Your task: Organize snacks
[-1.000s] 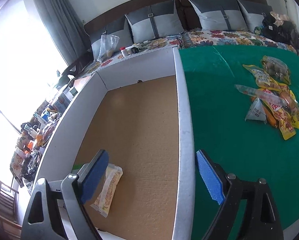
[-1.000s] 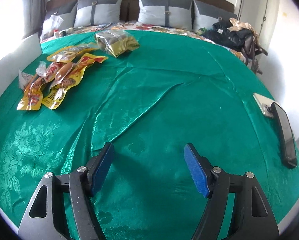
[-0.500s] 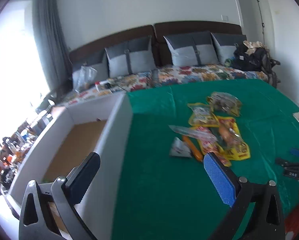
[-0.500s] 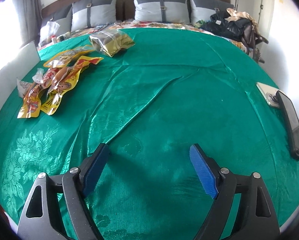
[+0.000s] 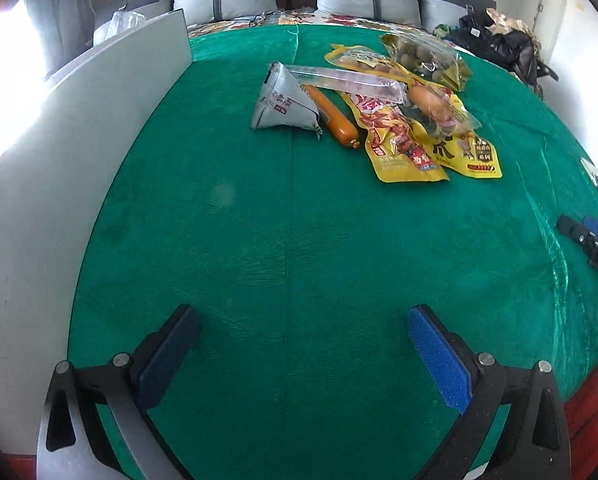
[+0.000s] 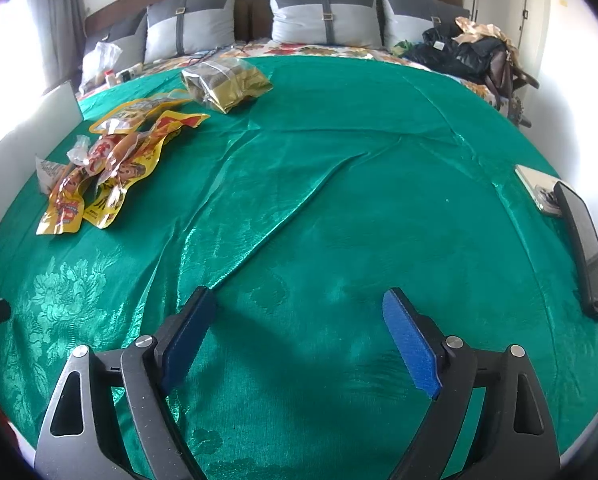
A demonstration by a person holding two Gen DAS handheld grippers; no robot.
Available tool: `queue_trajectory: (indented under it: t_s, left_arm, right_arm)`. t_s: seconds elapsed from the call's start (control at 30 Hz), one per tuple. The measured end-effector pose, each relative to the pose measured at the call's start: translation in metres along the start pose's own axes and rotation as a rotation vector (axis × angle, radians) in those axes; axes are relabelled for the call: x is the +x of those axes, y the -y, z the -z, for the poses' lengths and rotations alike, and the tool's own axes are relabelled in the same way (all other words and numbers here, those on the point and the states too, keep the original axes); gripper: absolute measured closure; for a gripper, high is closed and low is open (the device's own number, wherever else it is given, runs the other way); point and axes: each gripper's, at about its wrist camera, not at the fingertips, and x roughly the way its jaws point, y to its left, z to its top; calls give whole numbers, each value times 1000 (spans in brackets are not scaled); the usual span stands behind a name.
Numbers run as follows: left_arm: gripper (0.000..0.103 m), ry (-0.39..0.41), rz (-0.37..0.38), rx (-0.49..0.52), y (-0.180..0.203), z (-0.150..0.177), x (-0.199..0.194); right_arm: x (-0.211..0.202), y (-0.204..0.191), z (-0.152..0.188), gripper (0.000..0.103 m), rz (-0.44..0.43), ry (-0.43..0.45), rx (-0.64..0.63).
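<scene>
Holding the left gripper (image 5: 303,344) with its jaws spread wide and nothing between them, we are hovering over bare green cloth (image 5: 259,240), having just finished opening them. The right gripper (image 6: 299,336) is likewise standing apart and empty over the same cloth, its jaws having just been widening too.

Taking the snack pile as our landmark: in the left wrist view it is lying well ahead of the left gripper. On its near-left edge we are seeing a grey triangular packet (image 5: 285,105), with an orange sausage (image 5: 333,117) touching its right side. A long clear-wrapped stick (image 5: 349,81) is lying across behind both, and yellow pouches (image 5: 411,148) are overlapping to the right. Behind the pile a bag of brown round snacks (image 5: 423,58) is resting. Left of the pile the white box wall (image 5: 99,128) is rising; its inside is hidden from here.

We are judging this as the reach for the next snack, with most of the pile not yet boxed. The next move is calling for advancing the left gripper to the pile's near edge, straddling one item, probably the grey packet or the sausage, and closing without snagging its neighbours.
</scene>
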Motion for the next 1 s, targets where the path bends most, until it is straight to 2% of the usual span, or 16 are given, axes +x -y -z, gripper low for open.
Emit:
queue_trajectory:
  t_s: [0.27, 0.4, 0.5, 0.7, 1.0]
  left_arm:
    - [0, 27, 13, 10, -5, -1, 0]
    - [0, -6, 16, 13, -7, -10, 3]
    - [0, -27, 41, -20, -14, -24, 8]
    - [0, 0, 72, -119, -36, -68, 14]
    - [3, 47, 32, -58, -35, -128, 40]
  right_arm:
    - [0, 0, 0, 14, -1, 0, 1]
    - [0, 0, 0, 14, -2, 0, 1]
    - [0, 0, 0, 13, -2, 0, 1]
    - [0, 0, 0, 13, -3, 0, 1]
    - [1, -5, 0, 11, -8, -3, -4]
